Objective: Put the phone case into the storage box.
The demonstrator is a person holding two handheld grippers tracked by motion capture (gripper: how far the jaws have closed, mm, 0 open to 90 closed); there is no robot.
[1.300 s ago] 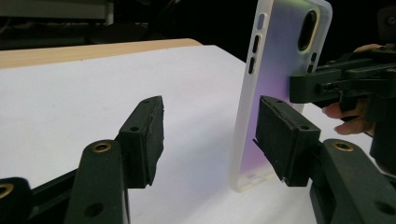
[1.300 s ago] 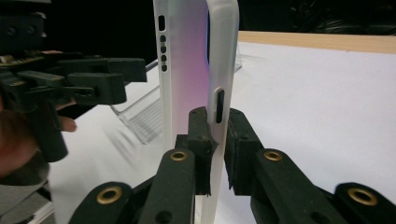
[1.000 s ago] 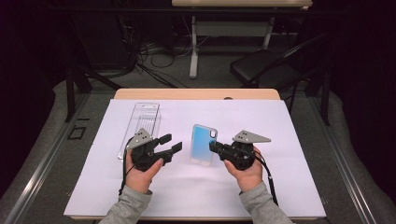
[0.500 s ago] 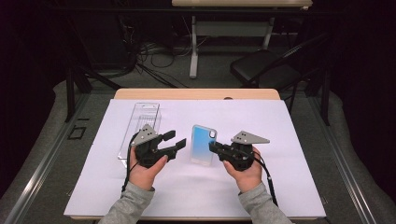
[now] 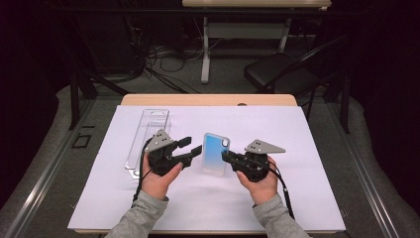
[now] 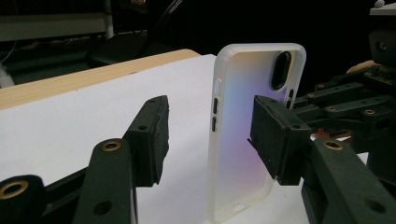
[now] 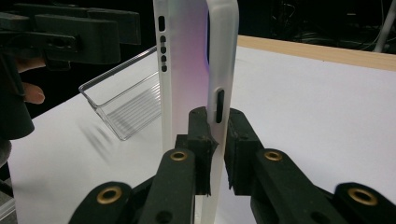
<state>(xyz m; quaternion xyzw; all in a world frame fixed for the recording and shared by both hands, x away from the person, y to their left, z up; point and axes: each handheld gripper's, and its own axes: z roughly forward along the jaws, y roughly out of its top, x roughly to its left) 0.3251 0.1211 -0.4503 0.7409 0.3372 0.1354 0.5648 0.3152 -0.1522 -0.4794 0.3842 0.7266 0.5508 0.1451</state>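
A translucent phone case with a blue-pink sheen stands on its edge at the middle of the white sheet. My right gripper is shut on its right side wall; in the right gripper view the pads pinch that wall by the button slot of the case. My left gripper sits just left of the case, open. Its jaws have just been closing. In the left gripper view the case stands in line with the gap of the left gripper, and neither pad presses on it.
A clear plastic tray lies lengthwise on the sheet, left of my left hand. The white sheet covers most of the wooden table. A dark chair and cables sit on the floor beyond the far edge.
My left gripper has moved right, up to the case's left edge, and its jaws have narrowed a little. The right gripper and the case have stayed put.
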